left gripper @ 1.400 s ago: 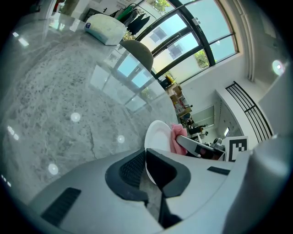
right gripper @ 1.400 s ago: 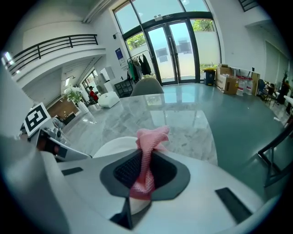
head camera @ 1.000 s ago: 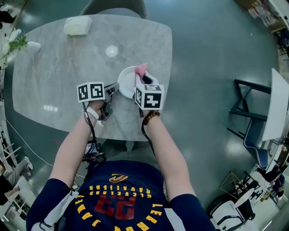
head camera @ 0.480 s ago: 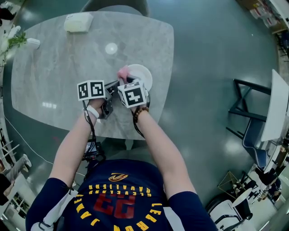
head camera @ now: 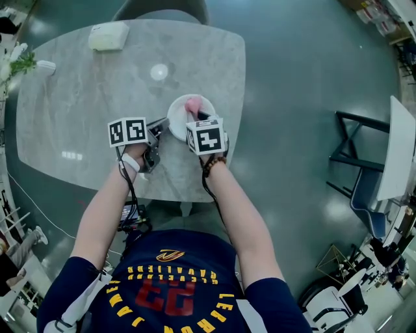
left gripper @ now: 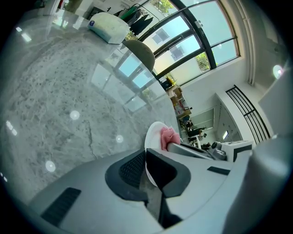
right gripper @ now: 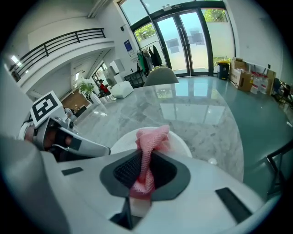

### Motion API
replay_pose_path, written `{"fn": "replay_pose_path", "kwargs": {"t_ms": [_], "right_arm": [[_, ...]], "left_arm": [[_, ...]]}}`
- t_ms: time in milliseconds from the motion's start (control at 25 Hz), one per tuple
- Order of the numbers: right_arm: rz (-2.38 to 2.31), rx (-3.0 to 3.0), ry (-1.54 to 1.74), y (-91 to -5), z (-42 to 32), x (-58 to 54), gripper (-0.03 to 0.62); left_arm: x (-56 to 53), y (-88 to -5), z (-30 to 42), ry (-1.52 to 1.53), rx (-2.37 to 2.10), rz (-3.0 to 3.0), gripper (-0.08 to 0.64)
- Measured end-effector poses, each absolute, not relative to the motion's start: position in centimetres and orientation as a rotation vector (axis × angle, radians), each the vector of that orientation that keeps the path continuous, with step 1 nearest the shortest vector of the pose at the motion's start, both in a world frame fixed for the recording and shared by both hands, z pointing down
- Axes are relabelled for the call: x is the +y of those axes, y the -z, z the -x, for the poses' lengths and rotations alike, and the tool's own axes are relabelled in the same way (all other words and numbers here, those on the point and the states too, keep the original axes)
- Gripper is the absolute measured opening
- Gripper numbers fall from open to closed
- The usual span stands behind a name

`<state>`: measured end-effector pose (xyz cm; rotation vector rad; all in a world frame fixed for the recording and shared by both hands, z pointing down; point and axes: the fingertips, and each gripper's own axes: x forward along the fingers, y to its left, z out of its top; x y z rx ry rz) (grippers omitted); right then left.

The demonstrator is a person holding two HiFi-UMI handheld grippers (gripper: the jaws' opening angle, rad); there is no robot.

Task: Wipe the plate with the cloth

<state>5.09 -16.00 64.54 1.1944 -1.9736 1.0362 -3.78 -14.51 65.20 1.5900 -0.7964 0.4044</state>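
A white plate (head camera: pixel 177 118) sits on the marble table (head camera: pixel 84 97) near its front edge. My left gripper (head camera: pixel 164 125) is shut on the plate's left rim; in the left gripper view the rim (left gripper: pixel 147 170) runs between its pads. My right gripper (head camera: pixel 195 114) is over the plate from the near side, shut on a pink cloth (head camera: pixel 192 104). In the right gripper view the cloth (right gripper: pixel 149 145) bunches out past the jaws onto the plate (right gripper: pixel 185 145). The left gripper view shows the cloth (left gripper: pixel 168 136) on the plate (left gripper: pixel 153 135).
A white box (head camera: pixel 108 36) stands at the table's far left, a small white disc (head camera: pixel 159 71) lies behind the plate, and a plant (head camera: pixel 19 63) is at the left edge. A grey chair (head camera: pixel 162 9) is beyond the table; a dark chair (head camera: pixel 361 175) stands on the floor at right.
My right gripper swept the cloth from the plate's right side over to its left, then back toward the middle. The left gripper and the plate stayed put.
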Motion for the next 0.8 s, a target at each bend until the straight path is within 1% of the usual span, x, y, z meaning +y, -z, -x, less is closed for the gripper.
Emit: {"fn": "replay_pose_path", "kwargs": {"t_ms": [280,560,680,800], "right_arm": [[-1.270,-1.944,-1.049,-64.5,-8.8,-15.3,0.046],[-1.399,-1.893,-1.051,-63.1,-10.9,-15.6,0.046],[-1.425,-1.936,-1.076,-62.1,-9.4,-15.9,0.046],[-1.323,-2.020,-1.091,-61.8,-5.2,-15.8,0.046]], "left_arm": [[-14.6,-65.2,3.9,-0.411,-0.793,-1.591,0.014],[-14.7,-65.1,3.9,-0.419,-0.799,-1.593,0.014],[-14.5,-65.2,3.7,-0.415,-0.797,-1.592,0.014],[-14.4,-65.4,3.7,-0.398,-0.789,-1.584,0.014]]}}
